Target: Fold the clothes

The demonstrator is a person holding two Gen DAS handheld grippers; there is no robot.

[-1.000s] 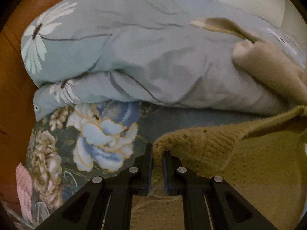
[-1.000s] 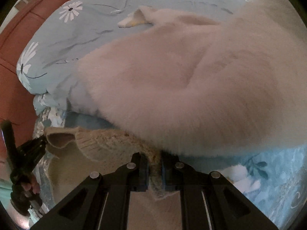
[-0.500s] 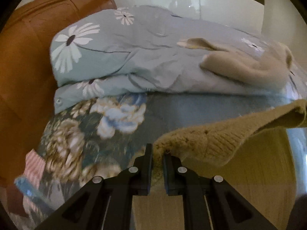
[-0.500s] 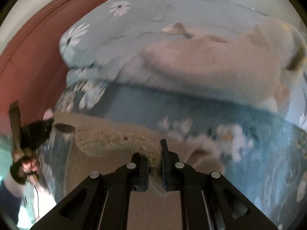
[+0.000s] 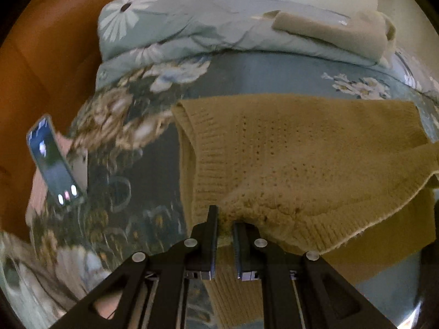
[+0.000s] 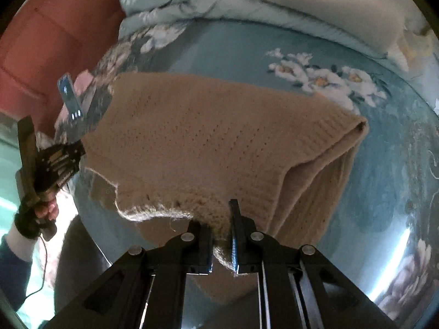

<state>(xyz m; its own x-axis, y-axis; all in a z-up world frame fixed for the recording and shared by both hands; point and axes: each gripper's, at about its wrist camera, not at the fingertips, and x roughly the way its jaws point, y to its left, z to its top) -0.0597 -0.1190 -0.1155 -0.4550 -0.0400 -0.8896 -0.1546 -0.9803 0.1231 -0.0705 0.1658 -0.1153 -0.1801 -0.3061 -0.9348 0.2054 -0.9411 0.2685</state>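
Observation:
A tan knitted sweater (image 5: pixel 301 159) lies spread over the floral bedspread, its near hem raised. My left gripper (image 5: pixel 225 219) is shut on the sweater's near edge. In the right wrist view the same sweater (image 6: pixel 205 142) shows with a folded side at the right. My right gripper (image 6: pixel 221 216) is shut on its near hem. The left gripper, held in a hand, shows at the left of the right wrist view (image 6: pixel 59 161).
A rolled blue daisy-print duvet (image 5: pixel 192 27) lies at the back with a beige fleece garment (image 5: pixel 334 33) on it. A phone (image 5: pixel 52 161) leans at the left by the wooden headboard (image 5: pixel 41 68). The floral bedspread (image 6: pixel 397 164) extends right.
Both grippers have pulled back and up from the duvet, holding the sweater's hem. The sweater now lies spread out over the bed, and the phone has come into view.

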